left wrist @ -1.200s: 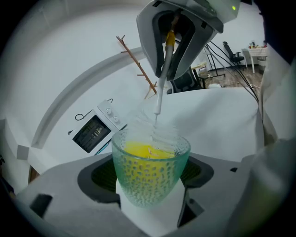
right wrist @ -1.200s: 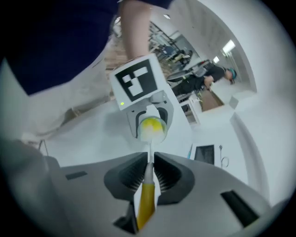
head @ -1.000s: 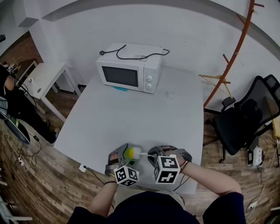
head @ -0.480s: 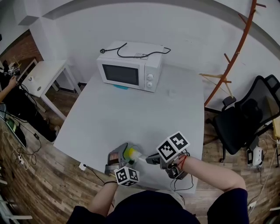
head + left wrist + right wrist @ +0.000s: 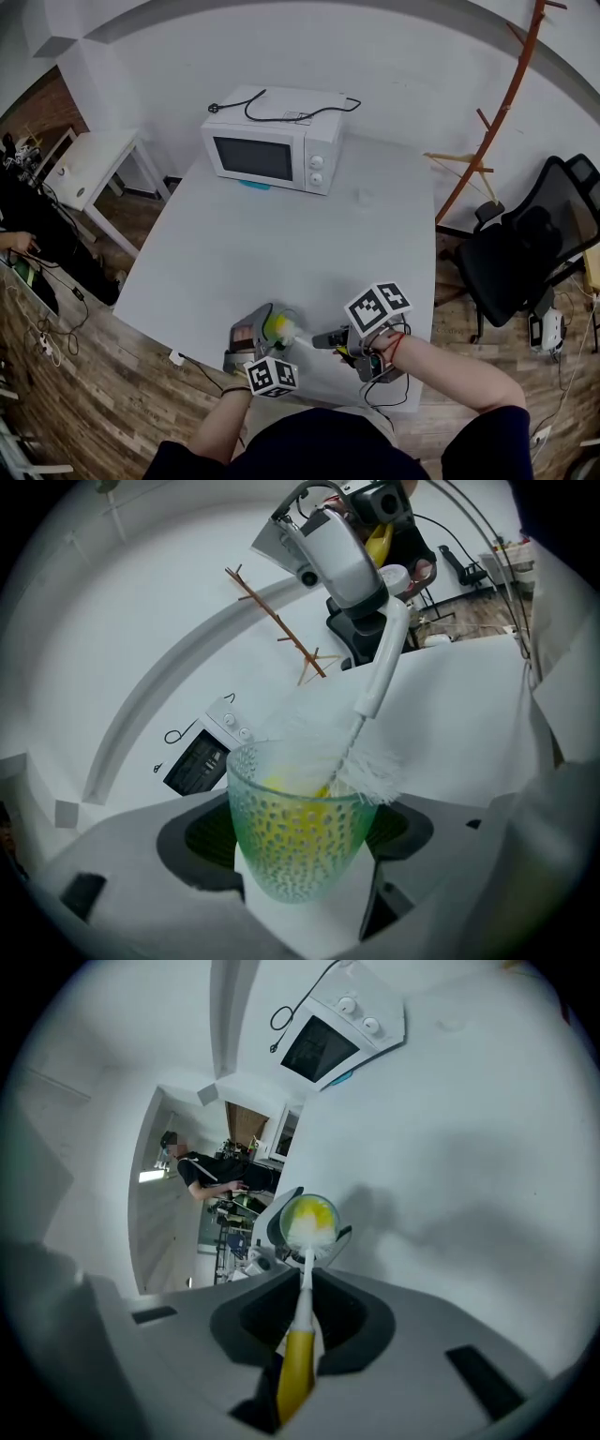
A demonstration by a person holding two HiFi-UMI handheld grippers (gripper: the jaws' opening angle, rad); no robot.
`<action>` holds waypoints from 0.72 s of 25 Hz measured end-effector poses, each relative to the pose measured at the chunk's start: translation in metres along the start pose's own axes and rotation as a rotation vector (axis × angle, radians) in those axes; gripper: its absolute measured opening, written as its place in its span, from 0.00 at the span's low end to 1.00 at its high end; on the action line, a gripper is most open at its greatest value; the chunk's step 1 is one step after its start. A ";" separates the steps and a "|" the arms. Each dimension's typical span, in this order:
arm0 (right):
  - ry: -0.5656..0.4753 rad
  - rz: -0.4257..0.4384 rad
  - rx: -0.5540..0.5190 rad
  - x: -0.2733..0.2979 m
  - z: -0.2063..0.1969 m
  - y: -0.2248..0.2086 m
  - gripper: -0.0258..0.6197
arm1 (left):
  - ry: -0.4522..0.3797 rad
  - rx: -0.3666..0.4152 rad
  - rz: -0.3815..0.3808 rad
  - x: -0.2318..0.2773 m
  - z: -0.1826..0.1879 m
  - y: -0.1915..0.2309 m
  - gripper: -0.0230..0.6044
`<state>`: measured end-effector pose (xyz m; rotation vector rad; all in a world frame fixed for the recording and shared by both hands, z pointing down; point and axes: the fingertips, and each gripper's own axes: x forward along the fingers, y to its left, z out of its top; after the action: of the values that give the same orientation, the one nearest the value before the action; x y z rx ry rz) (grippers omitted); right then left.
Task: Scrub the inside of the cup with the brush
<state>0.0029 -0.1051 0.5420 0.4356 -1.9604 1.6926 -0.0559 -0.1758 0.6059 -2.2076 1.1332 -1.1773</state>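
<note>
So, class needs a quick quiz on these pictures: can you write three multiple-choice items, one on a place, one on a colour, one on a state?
1. Where on the table does the microwave stand?
A. near edge
B. middle
C. far end

2. What colour is the gripped end of the brush?
A. yellow
B. blue
C. red

3. What are the left gripper fingers doing?
A. standing open, empty
B. shut on the cup
C. shut on the brush

Answers:
1 C: the head view shows it at the far end of the table.
2 A: the right gripper view shows a yellow handle between its fingers.
3 B: the left gripper view shows the cup clamped between the fingers.
</note>
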 end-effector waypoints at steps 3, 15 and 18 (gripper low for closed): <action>-0.007 -0.045 -0.065 -0.004 -0.004 -0.003 0.12 | -0.001 -0.021 -0.001 0.002 -0.005 -0.003 0.66; -0.208 -0.102 -0.186 -0.047 -0.036 -0.001 0.12 | -0.032 -0.642 -0.161 0.032 -0.038 -0.019 0.66; -0.340 -0.131 -0.177 -0.056 -0.034 -0.010 0.12 | -0.065 -0.695 -0.198 0.042 -0.031 -0.028 0.66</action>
<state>0.0597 -0.0780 0.5216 0.8100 -2.2421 1.4210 -0.0543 -0.1919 0.6630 -2.9006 1.4862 -0.8443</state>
